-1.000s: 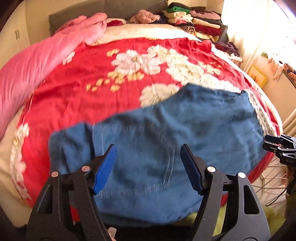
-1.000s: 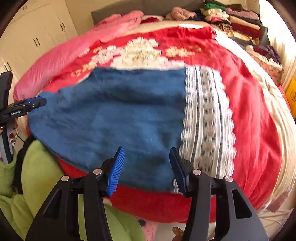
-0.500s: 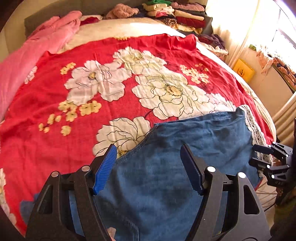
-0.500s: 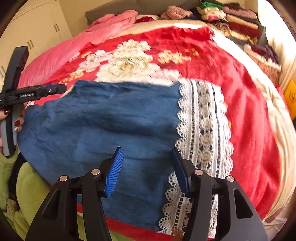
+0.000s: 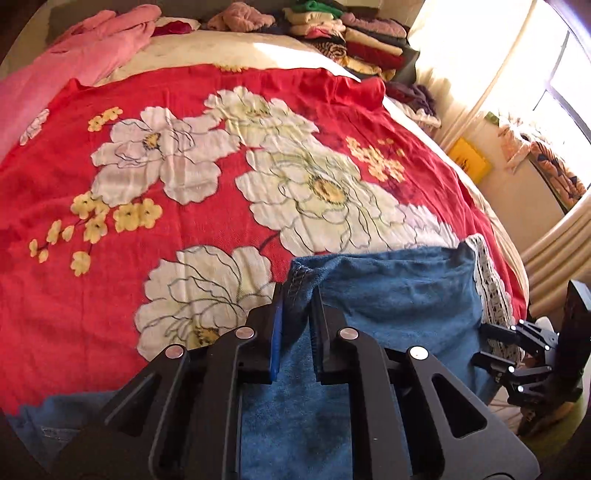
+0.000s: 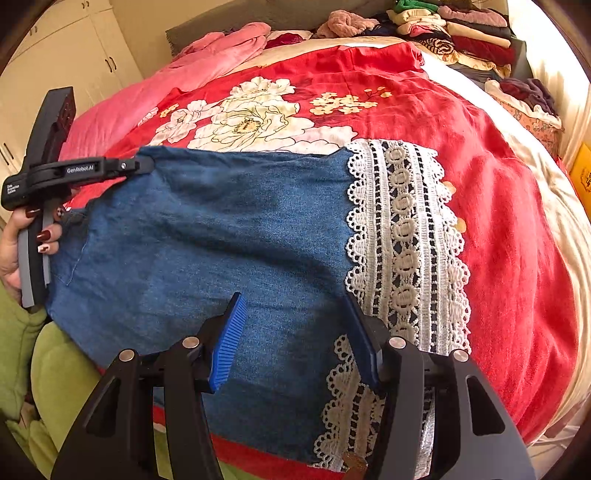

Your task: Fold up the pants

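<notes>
Blue denim pants with a white lace hem lie on the red floral bedspread. In the left wrist view my left gripper is shut on the far corner of the pants, at a stitched edge. The same gripper shows in the right wrist view, pinching that corner at the left. My right gripper is open, hovering just above the denim near the lace. It also shows at the right edge of the left wrist view.
A pink quilt lies along the bed's far left. Stacks of folded clothes sit at the head of the bed. A green garment is at the near left. White cupboards stand to the left, a window to the right.
My left gripper has moved onto the pants' far corner and shut on it. My right gripper has come closer over the denim and lace and stays open.
</notes>
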